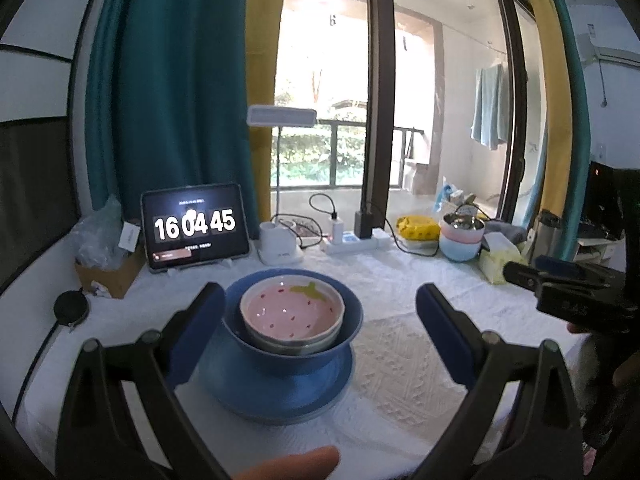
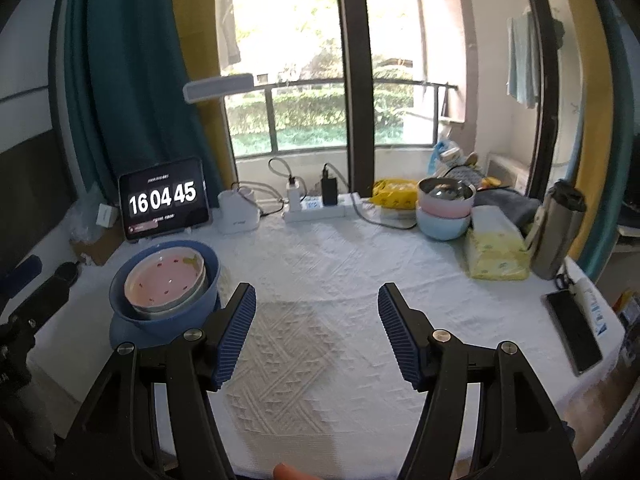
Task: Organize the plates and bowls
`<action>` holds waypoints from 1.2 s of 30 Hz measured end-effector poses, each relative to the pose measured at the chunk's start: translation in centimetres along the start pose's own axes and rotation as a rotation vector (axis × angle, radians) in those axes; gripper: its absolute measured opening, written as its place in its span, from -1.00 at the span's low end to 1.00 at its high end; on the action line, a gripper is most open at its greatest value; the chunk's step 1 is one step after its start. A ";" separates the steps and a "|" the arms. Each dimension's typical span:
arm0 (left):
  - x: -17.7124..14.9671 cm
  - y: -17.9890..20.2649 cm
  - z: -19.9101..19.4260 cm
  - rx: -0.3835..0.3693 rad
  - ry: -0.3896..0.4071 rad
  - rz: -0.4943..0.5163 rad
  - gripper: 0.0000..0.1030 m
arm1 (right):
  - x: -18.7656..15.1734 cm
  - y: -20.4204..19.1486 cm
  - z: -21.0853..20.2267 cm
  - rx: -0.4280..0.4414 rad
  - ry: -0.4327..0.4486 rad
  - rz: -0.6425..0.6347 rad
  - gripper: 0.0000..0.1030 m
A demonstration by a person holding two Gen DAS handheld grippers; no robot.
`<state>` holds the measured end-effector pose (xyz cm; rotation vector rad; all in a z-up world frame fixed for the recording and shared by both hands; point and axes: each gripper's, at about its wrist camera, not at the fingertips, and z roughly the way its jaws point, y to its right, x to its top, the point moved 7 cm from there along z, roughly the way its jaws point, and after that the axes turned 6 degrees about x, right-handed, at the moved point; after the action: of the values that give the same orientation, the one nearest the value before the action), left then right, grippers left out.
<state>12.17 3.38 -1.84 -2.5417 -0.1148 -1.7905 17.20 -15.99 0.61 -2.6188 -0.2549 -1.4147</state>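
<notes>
On the table covered with a white textured cloth [image 2: 320,264], the dishes stand in one stack: a blue plate [image 1: 276,396] at the bottom, a blue bowl [image 1: 296,344] on it, and inside this bowl a pink bowl with red dots and a yellow-green leaf mark [image 1: 292,306], which sits in another pale bowl whose rim only shows. The left gripper [image 1: 316,316] has its jaws spread wide, one on each side of the stack, and they do not touch it. The right gripper [image 2: 316,316] is also wide apart and holds nothing; it is over bare cloth, to the right of the stack. At the back a tablet [image 2: 164,200] shows the digits "16 04 45" in large white figures; the small lines of text above and below them are too small to read. Near it stand a white lamp base [image 2: 238,214] and a power strip [image 2: 316,210] with chargers. Further right there are stacked pink and light blue bowls [image 2: 444,210], a yellow tissue pack [image 2: 496,256], a metal flask [image 2: 558,232] and a dark phone [image 2: 574,332].
</notes>
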 end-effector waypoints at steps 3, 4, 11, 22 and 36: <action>0.3 0.0 -0.5 -0.007 0.012 -0.003 0.89 | 0.4 0.3 -0.9 -0.016 0.022 -0.002 0.31; 0.4 0.1 -0.6 -0.009 0.016 -0.002 0.89 | 0.5 0.4 -1.2 -0.020 0.028 -0.003 0.31; 1.5 0.2 -2.0 -0.009 0.056 -0.005 0.89 | 1.5 0.7 -3.2 -0.026 0.073 0.002 0.31; 2.9 -0.2 -3.5 -0.018 0.109 -0.042 0.89 | 2.8 1.1 -6.2 -0.067 0.150 -0.020 0.31; 2.3 -0.6 -2.8 -0.012 0.069 -0.074 0.89 | 2.6 1.6 -6.5 -0.070 0.153 -0.005 0.32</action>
<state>10.29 3.86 1.30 -2.5121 -0.1993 -1.9085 13.71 -18.77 6.22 -2.5478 -0.1964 -1.6446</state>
